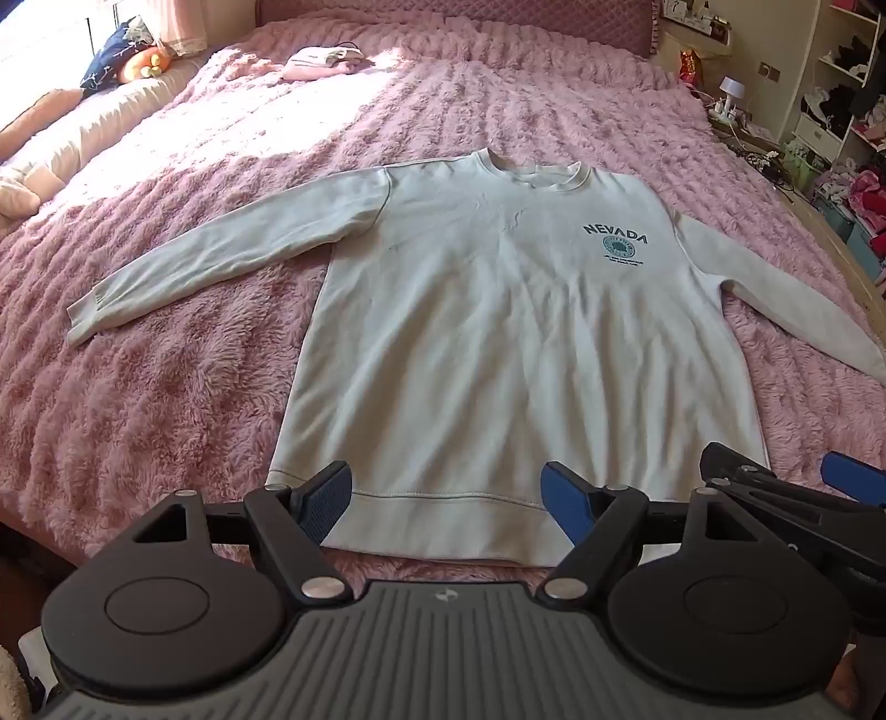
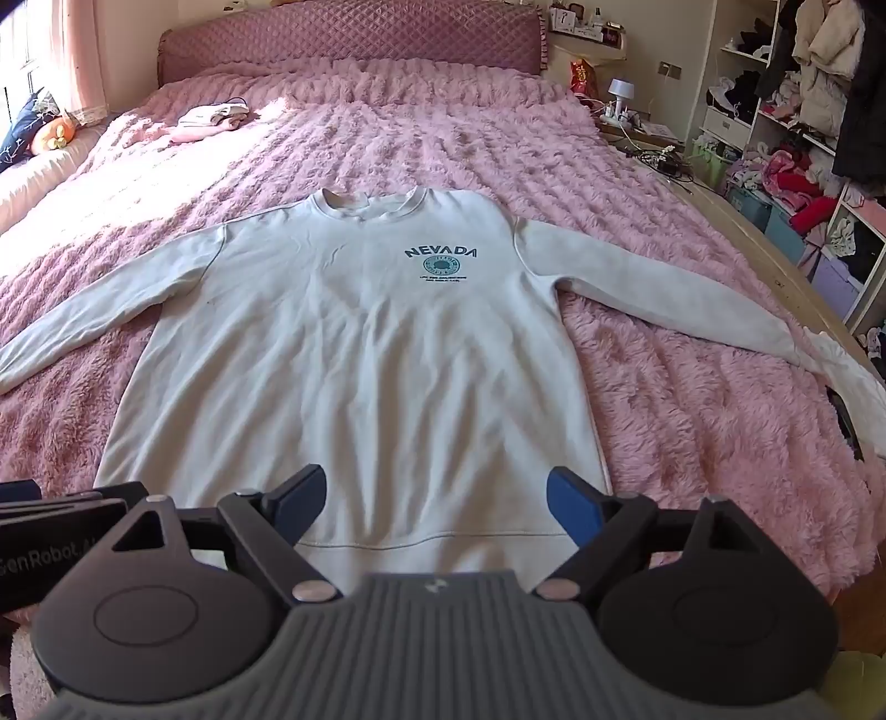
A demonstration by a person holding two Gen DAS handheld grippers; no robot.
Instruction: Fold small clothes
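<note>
Bedspread (image 1: pixel 166 387) bears sweatshirt (image 1: pixel 498 332) beyond both open tongs (image 1: pixel 446 501).

Both fisheye views look from the near foot of the bed, tilted down and facing the far quilted pink headboard (image 2: pixel 349 41). The left wrist view sits slightly further left, the right wrist view further right. Both share the white long-sleeved sweatshirt (image 1: pixel 498 310) (image 2: pixel 365 354) spread close below on the fluffy pink blanket (image 1: pixel 138 387) (image 2: pixel 692 387).

Fluffy pink bedspread (image 2: pixel 664 387); quilted headboard (image 2: pixel 349 39); small white lamp (image 2: pixel 619 88) beside bed; open shelving (image 2: pixel 803 138) crowded with clothes.
</note>
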